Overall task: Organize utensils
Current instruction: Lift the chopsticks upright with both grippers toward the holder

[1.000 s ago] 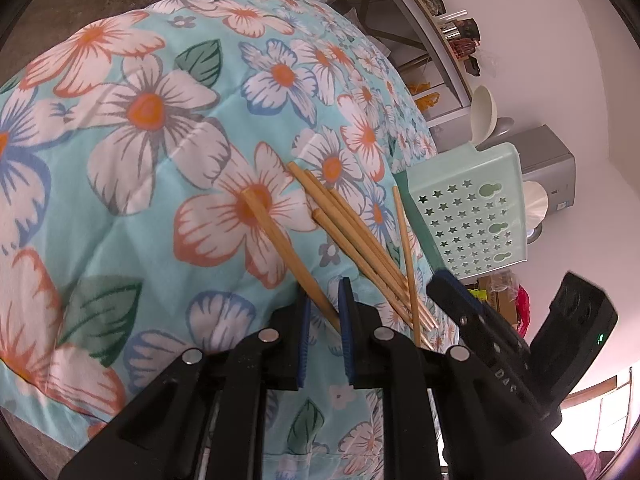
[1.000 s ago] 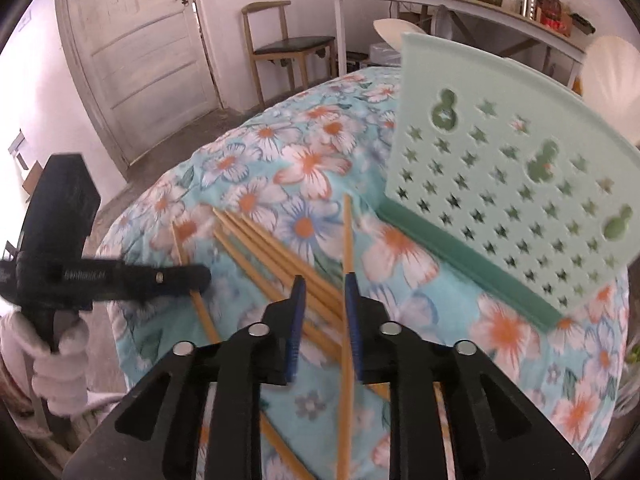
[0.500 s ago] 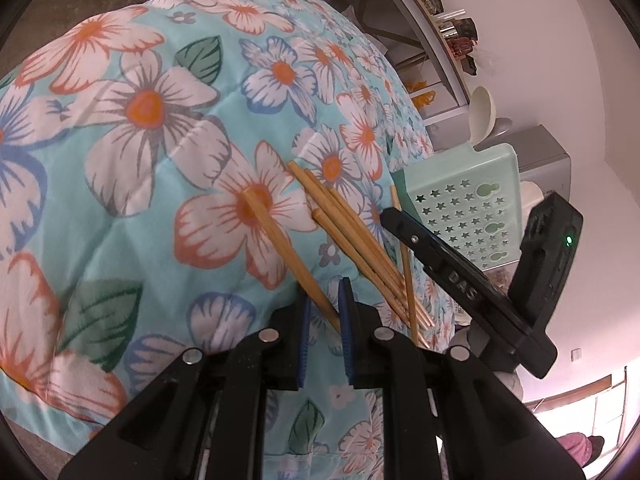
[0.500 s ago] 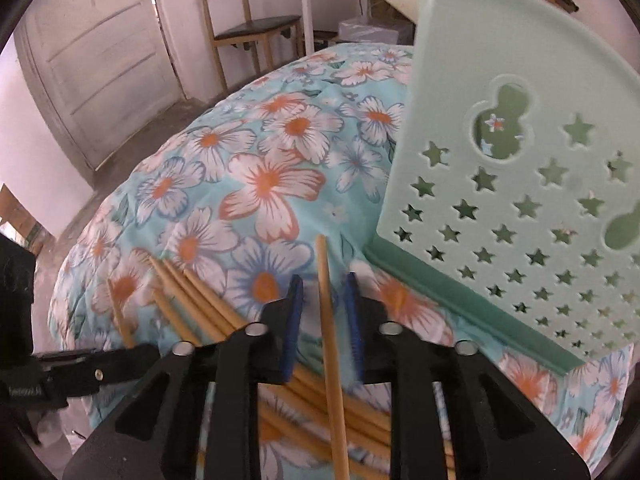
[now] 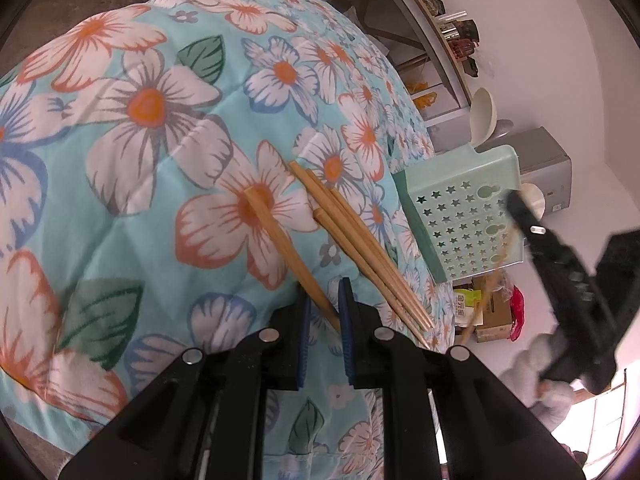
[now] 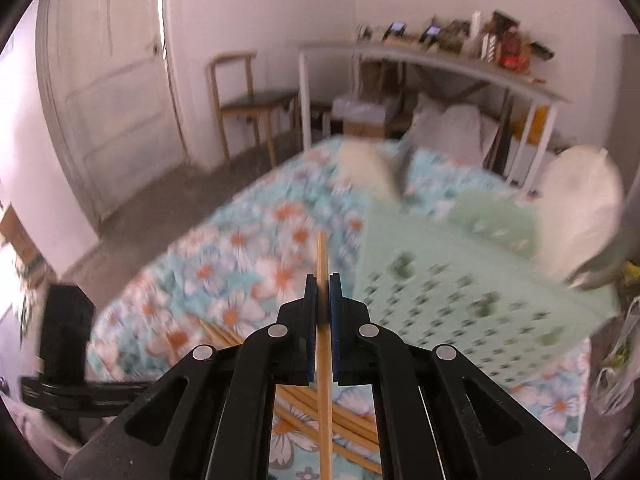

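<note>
Between my right gripper [image 6: 322, 292]'s nearly closed pads, low centre in its view, one chopstick [image 6: 322, 264] is pinched, ready for the green basket [image 6: 472, 292] at right. My left gripper [image 5: 325, 300] stands narrowly open around a single chopstick [image 5: 280, 240] on the floral quilt [image 5: 132, 160], apparently waiting. Since a second ago, the right pads closed and raised theirs clear of the pile [image 5: 360, 244].

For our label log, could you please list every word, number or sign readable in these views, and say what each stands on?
No text can be read for certain.
Green-yellow packet on the floor: printed characters, too blurred to read.
Right gripper: pale lettering along its side, smeared by motion.
</note>
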A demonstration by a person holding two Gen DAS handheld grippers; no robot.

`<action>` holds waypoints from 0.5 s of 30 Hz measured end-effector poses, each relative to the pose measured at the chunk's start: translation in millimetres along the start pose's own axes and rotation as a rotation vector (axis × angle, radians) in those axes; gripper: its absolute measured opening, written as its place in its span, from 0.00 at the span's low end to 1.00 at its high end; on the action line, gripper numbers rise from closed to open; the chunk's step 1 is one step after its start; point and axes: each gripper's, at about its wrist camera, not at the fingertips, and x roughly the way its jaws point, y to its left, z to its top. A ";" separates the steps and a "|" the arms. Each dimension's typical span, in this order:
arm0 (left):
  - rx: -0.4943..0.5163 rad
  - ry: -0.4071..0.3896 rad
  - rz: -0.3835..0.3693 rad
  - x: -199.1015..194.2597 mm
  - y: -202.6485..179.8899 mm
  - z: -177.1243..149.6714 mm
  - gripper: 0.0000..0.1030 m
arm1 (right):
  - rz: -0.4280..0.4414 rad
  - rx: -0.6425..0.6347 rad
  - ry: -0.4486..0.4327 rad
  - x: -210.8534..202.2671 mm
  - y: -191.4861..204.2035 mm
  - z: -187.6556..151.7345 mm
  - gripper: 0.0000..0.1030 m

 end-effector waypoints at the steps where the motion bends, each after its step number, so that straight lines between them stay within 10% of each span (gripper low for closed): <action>1: 0.000 -0.001 0.004 0.0 -0.6 -0.5 0.13 | -0.006 0.015 -0.036 -11.8 -4.8 1.7 0.04; 15: -0.013 -0.003 0.036 3.2 -10.1 4.5 0.12 | -0.036 0.181 -0.167 -61.8 -38.5 -20.4 0.04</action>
